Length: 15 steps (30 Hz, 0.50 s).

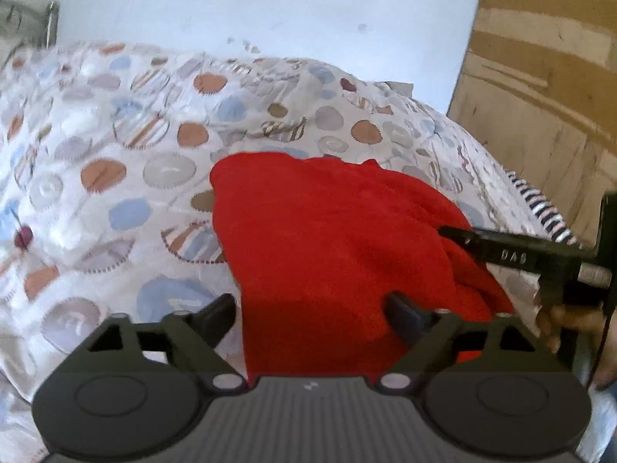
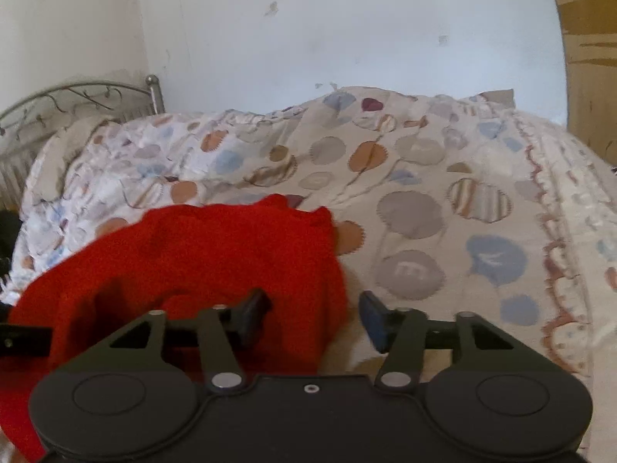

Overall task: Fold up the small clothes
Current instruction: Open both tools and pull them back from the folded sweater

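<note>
A red knitted garment [image 1: 327, 239] lies bunched on the patterned bedspread [image 1: 115, 146]. My left gripper [image 1: 308, 308] is open wide over its near edge, with red cloth between the fingers but neither pad pressing on it. At the right of this view, one finger of the right gripper [image 1: 486, 245] reaches onto the garment's right side, with a hand [image 1: 567, 320] behind it. In the right wrist view the garment [image 2: 193, 258] fills the lower left. My right gripper [image 2: 314, 310] is open, its left finger over the cloth's right edge and its right finger over the bedspread [image 2: 443, 212].
A metal bed headboard [image 2: 77, 96] stands at the far left against a pale wall [image 2: 308, 31]. A brown cardboard-like panel [image 1: 540, 96] rises at the right of the bed. The bedspread's frilled edge [image 2: 555, 270] drops away on the right.
</note>
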### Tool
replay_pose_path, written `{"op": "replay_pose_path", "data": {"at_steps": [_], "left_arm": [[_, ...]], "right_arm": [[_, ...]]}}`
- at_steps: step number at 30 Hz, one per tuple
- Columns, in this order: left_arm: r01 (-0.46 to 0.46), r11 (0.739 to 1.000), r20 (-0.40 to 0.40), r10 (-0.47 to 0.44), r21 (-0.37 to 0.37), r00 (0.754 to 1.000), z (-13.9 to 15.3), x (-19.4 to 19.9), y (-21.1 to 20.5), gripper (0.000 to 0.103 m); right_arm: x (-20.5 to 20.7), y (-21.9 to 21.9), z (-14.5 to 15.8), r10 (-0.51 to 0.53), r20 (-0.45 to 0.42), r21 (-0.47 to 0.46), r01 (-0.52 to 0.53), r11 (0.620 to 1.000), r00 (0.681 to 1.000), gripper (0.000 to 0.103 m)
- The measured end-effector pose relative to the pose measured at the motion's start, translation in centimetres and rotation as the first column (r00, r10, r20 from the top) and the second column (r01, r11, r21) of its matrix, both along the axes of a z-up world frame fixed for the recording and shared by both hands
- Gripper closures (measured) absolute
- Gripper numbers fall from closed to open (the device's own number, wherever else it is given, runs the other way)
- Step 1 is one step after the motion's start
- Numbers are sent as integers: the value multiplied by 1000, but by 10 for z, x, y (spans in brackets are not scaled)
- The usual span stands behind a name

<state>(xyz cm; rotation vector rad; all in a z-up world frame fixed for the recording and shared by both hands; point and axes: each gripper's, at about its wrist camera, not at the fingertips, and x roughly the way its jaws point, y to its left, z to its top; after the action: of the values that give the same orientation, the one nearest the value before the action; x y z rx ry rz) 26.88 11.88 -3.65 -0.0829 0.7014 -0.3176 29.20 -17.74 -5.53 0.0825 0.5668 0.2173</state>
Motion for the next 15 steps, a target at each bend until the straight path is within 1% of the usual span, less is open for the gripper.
{"op": "replay_pose_path", "data": {"at_steps": [1,2,4,6,8,10,12,15], "left_arm": [[0,1000,8,-1,20,1000,3,-4,-3,6],[-1,999,15,1,35,1000,6,-9,-4,4],[-11,999,36,9,52,999,13,-20,-9,1],[-29,998,68,25,56,997,23,-34,-11,0],[-48,997,96,42,61,995,34,-48,-12,0],[-65,996,118,57,66,991,44,-62,-13,0],[-89,994,143,79,65,987,54,-80,-14,0],[-124,990,175,111,66,978,65,-106,-16,0]], "right_arm": [[-1,-2,1,-7,4,-1,7,1000,1000,38],[-4,-4,4,-12,8,1,12,1000,1000,37],[-14,-7,13,-24,27,6,23,1000,999,31],[-26,-10,26,-26,61,24,24,999,998,21],[-41,-11,40,-20,100,43,16,999,995,18],[-62,-10,54,-4,140,45,-2,999,990,12],[-85,-9,68,12,180,43,-21,999,984,3],[-122,-8,86,31,227,41,-41,998,973,1]]}}
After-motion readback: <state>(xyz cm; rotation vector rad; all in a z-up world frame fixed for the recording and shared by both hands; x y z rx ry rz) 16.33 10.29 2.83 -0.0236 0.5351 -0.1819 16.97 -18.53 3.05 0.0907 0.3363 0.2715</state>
